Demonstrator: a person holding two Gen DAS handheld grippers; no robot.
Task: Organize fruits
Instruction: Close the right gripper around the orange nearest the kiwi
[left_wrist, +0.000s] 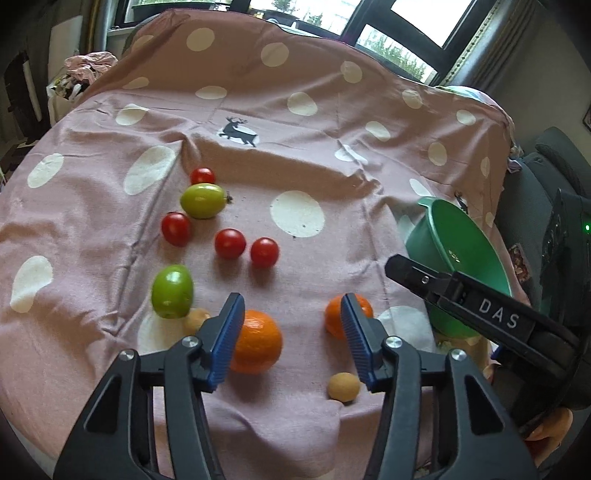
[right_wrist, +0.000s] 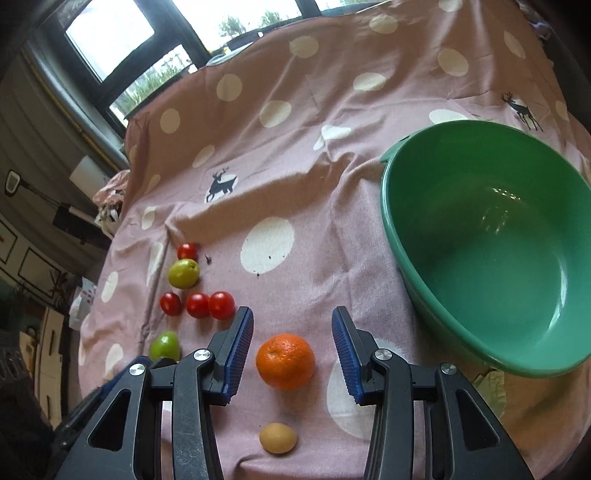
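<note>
Green bowl (right_wrist: 480, 236): empty. Oranges, tomatoes, green fruits: all loose on desk cloth (left_wrist: 295, 110). Left gripper (left_wrist: 291, 332), right gripper (right_wrist: 291, 339): parted, holding nothing.

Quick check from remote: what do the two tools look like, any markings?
Both are black plastic scissor-style frames with silver rivets and ribbed blue pads. The left tool shows this in its own view; the right tool matches. Seen from the left camera, the right tool's black body carries white letters "DAS" and a green light.
</note>
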